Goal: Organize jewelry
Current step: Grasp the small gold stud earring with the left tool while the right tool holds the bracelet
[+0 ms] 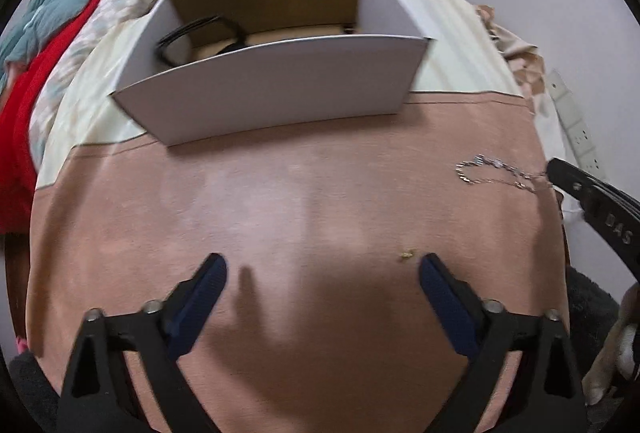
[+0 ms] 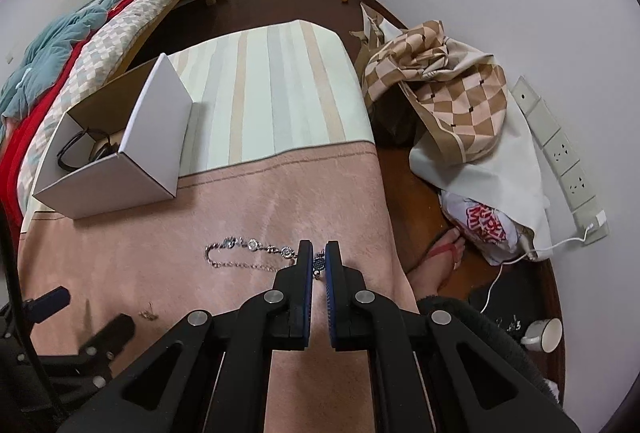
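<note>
A silver chain bracelet (image 2: 248,251) lies on the pink blanket (image 2: 240,209); it also shows in the left wrist view (image 1: 490,173) at the right. My right gripper (image 2: 319,253) is shut on the bracelet's near end, a small charm between the pads. My left gripper (image 1: 322,267) is open and empty, low over the blanket. A small gold earring (image 1: 407,255) lies just ahead of its right finger; it also shows in the right wrist view (image 2: 149,313). A white cardboard box (image 1: 276,89) stands beyond, holding black rings (image 1: 188,37).
The blanket covers a narrow table with a striped cloth (image 2: 280,85) at the far end. A bed with red and blue bedding (image 2: 80,41) lies left. Bags (image 2: 452,101), a power strip (image 2: 560,153), a cup (image 2: 544,331) and a sandalled foot (image 2: 440,257) are right on the floor.
</note>
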